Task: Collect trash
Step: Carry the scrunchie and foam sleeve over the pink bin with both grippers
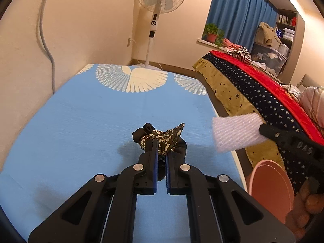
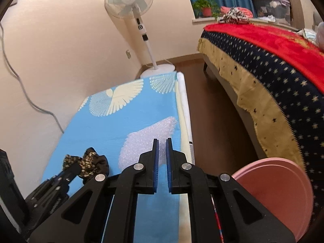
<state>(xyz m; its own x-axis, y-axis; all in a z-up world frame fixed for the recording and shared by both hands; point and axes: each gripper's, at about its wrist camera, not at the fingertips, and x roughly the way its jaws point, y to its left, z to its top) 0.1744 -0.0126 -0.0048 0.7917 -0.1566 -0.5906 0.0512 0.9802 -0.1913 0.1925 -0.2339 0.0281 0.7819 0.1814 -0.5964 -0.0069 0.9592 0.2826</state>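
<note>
My left gripper [image 1: 161,141] is shut on a dark floral scrunchie [image 1: 162,136] and holds it just above the blue patterned mat [image 1: 85,125]. The same scrunchie [image 2: 89,162] shows at the lower left of the right wrist view, in the left gripper [image 2: 69,170]. My right gripper [image 2: 162,141] is shut on a white sheet of bubble wrap [image 2: 149,137] over the mat's right edge [image 2: 129,121]. In the left wrist view the bubble wrap [image 1: 235,133] hangs from the right gripper [image 1: 263,130] at the right.
A pink bin [image 2: 277,194] stands on the brown floor at lower right, also in the left wrist view [image 1: 271,184]. A bed with a starred and red cover [image 2: 273,64] runs along the right. A standing fan [image 2: 139,22] is in the far corner.
</note>
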